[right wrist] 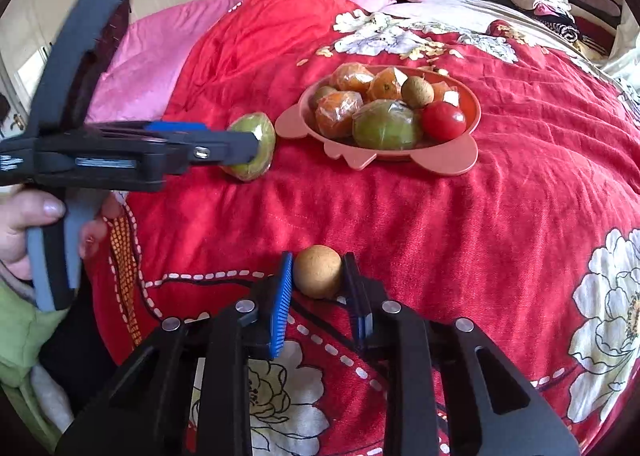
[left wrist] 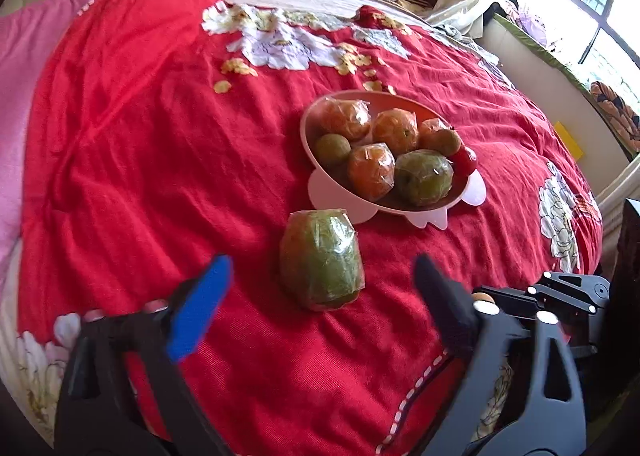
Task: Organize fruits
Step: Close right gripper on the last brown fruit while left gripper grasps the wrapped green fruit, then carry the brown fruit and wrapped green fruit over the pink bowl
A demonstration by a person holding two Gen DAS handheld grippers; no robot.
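A small tan fruit (right wrist: 318,271) is being pinched by the right claw (right wrist: 317,276). The film-wrapped green fruit (left wrist: 322,258), probably slippery, is being straddled by the spread left claw (left wrist: 322,280); its midsection should be taken.

Our left tongs (left wrist: 320,288) stand wide open, one blue pad (left wrist: 200,308) and one black finger well apart, pointing level and forward. Our left hand (right wrist: 28,228) wraps the grey handle. Our right tongs (right wrist: 318,274) are closed on a small brown ball (right wrist: 318,271), angled low and forward.
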